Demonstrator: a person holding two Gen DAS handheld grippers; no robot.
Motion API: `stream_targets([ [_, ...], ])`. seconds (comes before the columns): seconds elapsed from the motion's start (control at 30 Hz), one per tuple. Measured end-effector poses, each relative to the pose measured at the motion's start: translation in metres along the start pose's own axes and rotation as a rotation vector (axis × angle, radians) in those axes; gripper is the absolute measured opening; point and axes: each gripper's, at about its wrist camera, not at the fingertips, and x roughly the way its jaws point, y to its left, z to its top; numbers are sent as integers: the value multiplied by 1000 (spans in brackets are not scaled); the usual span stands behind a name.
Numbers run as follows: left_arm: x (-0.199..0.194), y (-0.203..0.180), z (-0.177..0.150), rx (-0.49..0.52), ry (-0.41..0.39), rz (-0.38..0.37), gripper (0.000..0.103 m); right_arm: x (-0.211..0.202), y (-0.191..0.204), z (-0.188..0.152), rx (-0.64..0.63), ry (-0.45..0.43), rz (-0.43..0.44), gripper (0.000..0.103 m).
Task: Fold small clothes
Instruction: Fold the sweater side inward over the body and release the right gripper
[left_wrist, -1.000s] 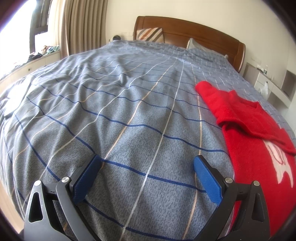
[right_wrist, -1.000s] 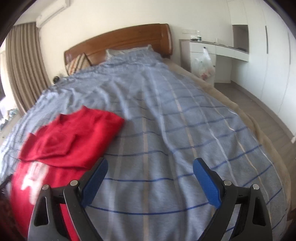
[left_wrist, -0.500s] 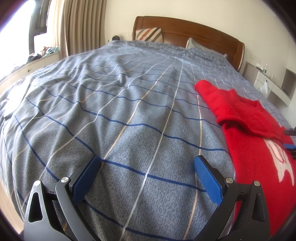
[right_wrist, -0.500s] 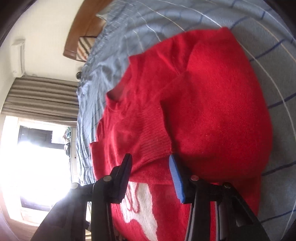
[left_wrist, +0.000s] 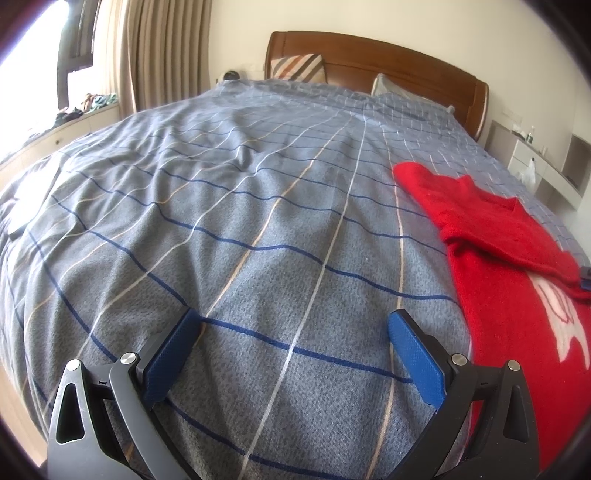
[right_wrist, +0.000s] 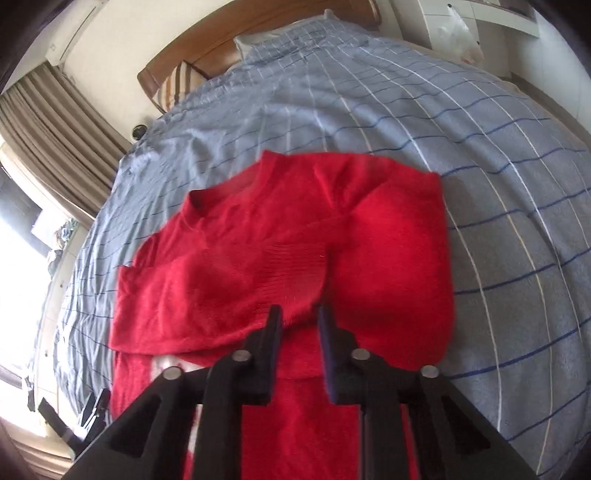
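A red sweater (right_wrist: 280, 258) lies flat on a bed covered by a blue-grey checked bedspread (left_wrist: 258, 221), with both sleeves folded in across the chest and a white pattern showing on the lower front. In the right wrist view the right gripper (right_wrist: 299, 317) hangs directly over the garment, pointing steeply down at the ribbed cuff of the sleeve (right_wrist: 291, 273) that crosses the body. Its fingers (right_wrist: 273, 332) have just been closing and now stand only a narrow gap apart, with red knit visible in that gap at the cuff's edge; whether the pads actually press on the fabric cannot be told from this angle. The left gripper (left_wrist: 291, 332) is over bare bedspread just beside the sweater's left edge, its blue-padded fingers (left_wrist: 413, 362) spread wide with nothing between them and only the cover beneath. In the left wrist view the sweater runs along the right side of the picture, and a small dark-and-blue tip of the other gripper shows at its far edge. Beyond the bed stand a wooden headboard (left_wrist: 406, 62), a striped pillow (left_wrist: 295, 68), and beige curtains (left_wrist: 162, 48) by a bright window.
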Motion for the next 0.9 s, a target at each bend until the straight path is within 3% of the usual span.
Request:
stream_targets([
  [0.13,-3,3,0,-4,2,-7,102,-34,-20,-23,-56,-129,-34,45],
  [0.27,-3,3,0,-7,4,-5,102,-69,-41,-45,-135,-231,-125,60],
  [0.47,-5,5,1,-18,6,-18,102,-91,-75,-79,-179,-242,-238,62],
  [0.7,-4,4,0,3,5,-3,102,-95,-98,-111,-104,-246,-253,62],
  [0.9,-4,2,-1,12,6,2,102,-100,-94,-126,-130,-270,-259,64],
])
